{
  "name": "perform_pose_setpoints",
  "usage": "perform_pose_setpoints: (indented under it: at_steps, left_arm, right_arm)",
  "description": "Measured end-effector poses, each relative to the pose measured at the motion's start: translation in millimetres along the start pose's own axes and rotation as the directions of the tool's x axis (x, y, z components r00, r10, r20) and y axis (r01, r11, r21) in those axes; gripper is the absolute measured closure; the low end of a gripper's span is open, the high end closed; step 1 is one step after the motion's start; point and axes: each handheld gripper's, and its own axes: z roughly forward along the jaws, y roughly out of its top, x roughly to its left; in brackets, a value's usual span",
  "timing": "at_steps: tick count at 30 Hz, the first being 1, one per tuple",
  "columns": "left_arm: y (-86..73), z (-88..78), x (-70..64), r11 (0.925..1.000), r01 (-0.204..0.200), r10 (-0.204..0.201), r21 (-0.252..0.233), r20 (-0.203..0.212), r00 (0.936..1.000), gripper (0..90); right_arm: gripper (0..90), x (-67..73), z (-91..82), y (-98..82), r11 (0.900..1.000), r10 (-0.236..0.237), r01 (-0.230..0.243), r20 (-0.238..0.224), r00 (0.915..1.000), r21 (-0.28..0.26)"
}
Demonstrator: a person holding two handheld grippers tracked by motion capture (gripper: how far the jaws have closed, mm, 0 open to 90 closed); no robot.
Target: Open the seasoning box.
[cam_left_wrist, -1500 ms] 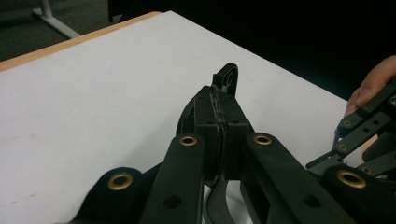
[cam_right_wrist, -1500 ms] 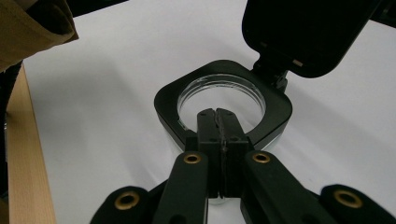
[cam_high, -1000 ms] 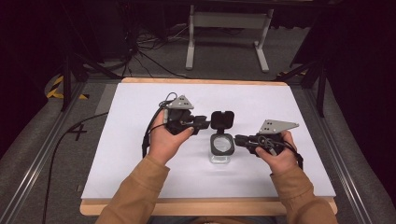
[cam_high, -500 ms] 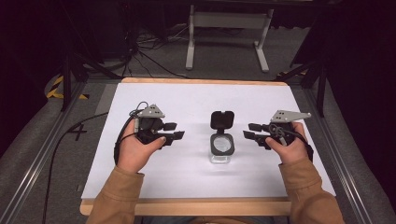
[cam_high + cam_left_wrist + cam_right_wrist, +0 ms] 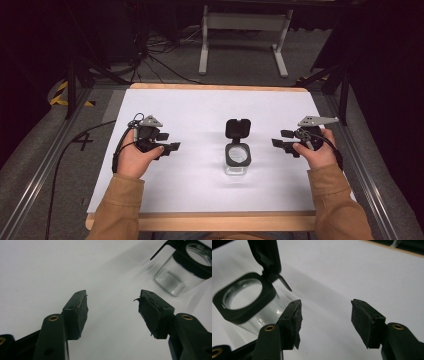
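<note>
A clear glass jar with a black square collar stands mid-table, its hinged black lid flipped open and leaning back. The jar lies ahead and to the right in the left gripper view; in the right gripper view the jar is close at the left, lid raised. My left gripper is held in a hand left of the jar, open and empty. On the other side, well apart from the jar, my right gripper is likewise open with nothing between its pads.
The white table sheet has a wooden edge at the front. Metal rails run along both sides. Cables and a stand's feet lie on the floor beyond the far edge.
Both grippers have drawn away from the jar, the left moving left and the right moving right. The jar stays in place with its lid open.
</note>
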Motion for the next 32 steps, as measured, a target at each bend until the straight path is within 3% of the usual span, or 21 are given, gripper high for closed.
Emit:
perform_pose_setpoints:
  at_steps: [4, 11, 14, 24, 29, 32]
  left_arm:
    - [-6.1, 8.3, 7.5, 0.9993, 0.008, -0.008, 0.036, 0.003, 1.0000, 37.3]
    - [-16.6, 21.8, 21.1, 0.9953, 0.029, -0.029, 0.092, -0.008, 0.9996, 34.9]
    - [-21.9, 29.6, 26.2, 0.9916, 0.041, -0.043, 0.122, 0.012, 0.9990, 33.1]
    - [-25.7, 39.2, 27.7, 0.9861, 0.016, -0.020, 0.165, 0.023, 0.9995, 32.2]
    - [-23.4, 38.6, 24.5, 0.9839, 0.004, -0.011, 0.178, 0.038, 0.9992, 31.0]
    - [-21.4, 37.2, 23.0, 0.9863, 0.009, -0.015, 0.165, 0.036, 0.9992, 30.8]
  right_arm:
    - [40.5, -7.3, 9.3, -7.0, 0.999, -0.002, 0.002, 0.015, 0.9999, 0.052]
    - [37.6, -20.4, 25.5, -22.4, 0.994, 0.036, -0.042, 0.053, 0.9979, 0.105]
    - [36.3, -26.7, 32.6, -29.8, 0.988, 0.047, -0.055, 0.062, 0.9970, 0.142]
    - [36.0, -29.5, 47.5, -41.4, 0.977, 0.029, -0.044, 0.074, 0.9969, 0.207]
    - [36.0, -26.2, 49.1, -40.9, 0.978, 0.019, -0.033, 0.070, 0.9973, 0.205]
    - [36.0, -24.5, 47.6, -39.5, 0.981, 0.013, -0.025, 0.065, 0.9978, 0.193]
